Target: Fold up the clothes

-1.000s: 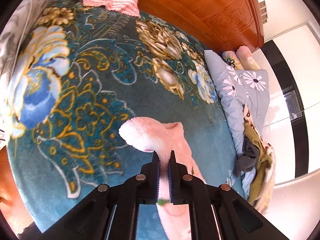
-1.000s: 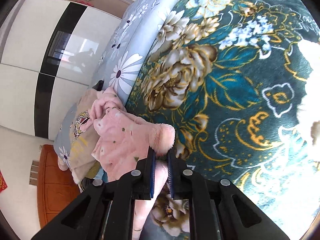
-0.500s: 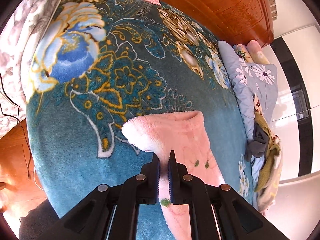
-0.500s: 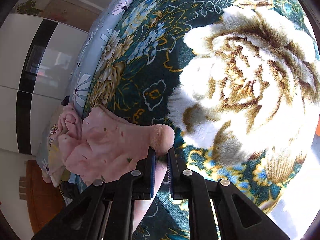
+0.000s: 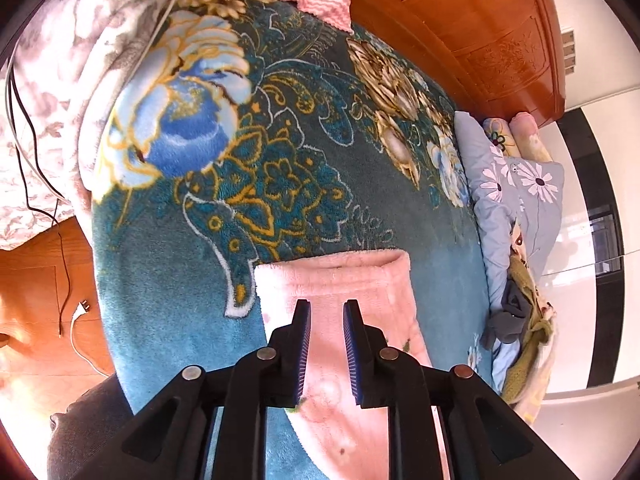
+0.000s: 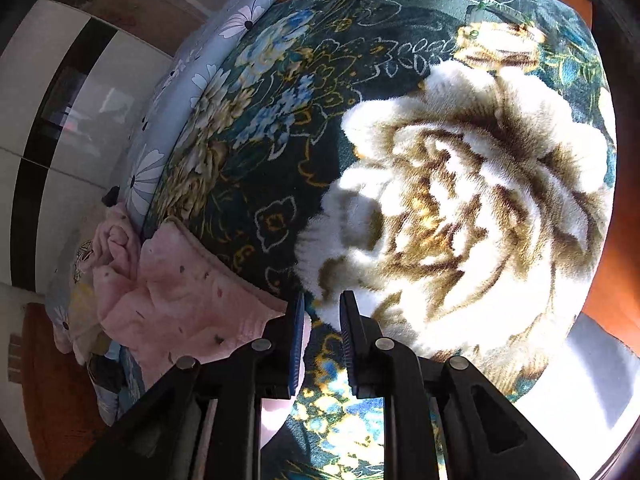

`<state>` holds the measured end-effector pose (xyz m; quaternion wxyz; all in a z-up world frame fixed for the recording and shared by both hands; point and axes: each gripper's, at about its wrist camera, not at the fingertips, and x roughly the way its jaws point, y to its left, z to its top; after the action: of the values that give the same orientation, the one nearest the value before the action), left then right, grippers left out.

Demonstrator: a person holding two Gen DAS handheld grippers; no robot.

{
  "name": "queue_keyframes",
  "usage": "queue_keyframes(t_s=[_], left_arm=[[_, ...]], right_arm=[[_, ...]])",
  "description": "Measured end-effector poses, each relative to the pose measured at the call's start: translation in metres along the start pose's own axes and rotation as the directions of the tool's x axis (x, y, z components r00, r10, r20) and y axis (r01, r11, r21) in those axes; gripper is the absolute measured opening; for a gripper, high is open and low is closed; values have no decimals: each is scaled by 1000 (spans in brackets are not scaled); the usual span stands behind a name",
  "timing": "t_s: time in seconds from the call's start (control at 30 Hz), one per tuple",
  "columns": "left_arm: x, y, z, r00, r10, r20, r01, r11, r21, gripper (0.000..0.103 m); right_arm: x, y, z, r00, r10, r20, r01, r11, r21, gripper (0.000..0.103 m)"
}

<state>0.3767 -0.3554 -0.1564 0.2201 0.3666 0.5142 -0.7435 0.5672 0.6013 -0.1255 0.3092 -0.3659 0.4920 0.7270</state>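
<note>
The left view shows the pink fleece garment (image 5: 340, 292) lying flat on the floral blanket (image 5: 248, 184), its hem at the far end and its length running near to far; the right view shows only its bunched edge (image 6: 188, 300) — beside a clothes pile (image 6: 104, 264). Both the left hand-held gripper (image 5: 327, 344) and the right hand-held gripper (image 6: 322, 336) have just been opening, jaws narrowly parted, gripping nothing.
</note>
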Motion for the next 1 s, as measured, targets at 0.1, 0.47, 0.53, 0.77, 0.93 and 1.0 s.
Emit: queue_keyframes(t_s=[0.1, 0.47, 0.53, 0.77, 0.93, 1.0], left_arm=[[-2, -33, -17, 997, -58, -42, 60, 997, 56, 21], [-30, -225, -148, 991, -113, -75, 136, 861, 490, 64], [-30, -248, -181, 989, -123, -78, 145, 820, 554, 68], [6, -285, -244, 991, -63, -115, 125, 723, 680, 68], [27, -296, -247, 995, -51, -89, 97, 747, 658, 68], [37, -298, -246, 995, -38, -94, 90, 761, 643, 68]], right_arm=[[4, 29, 5, 1000, 14, 12, -13, 997, -75, 22], [102, 336, -80, 981, 115, -157, -193, 681, -706, 43], [119, 376, -102, 979, 110, -170, -202, 611, -765, 54], [180, 430, -110, 997, -25, -76, -44, 619, -784, 54], [197, 428, -99, 990, -29, -137, -84, 659, -748, 52], [196, 428, -99, 988, -28, -153, -100, 637, -764, 17]])
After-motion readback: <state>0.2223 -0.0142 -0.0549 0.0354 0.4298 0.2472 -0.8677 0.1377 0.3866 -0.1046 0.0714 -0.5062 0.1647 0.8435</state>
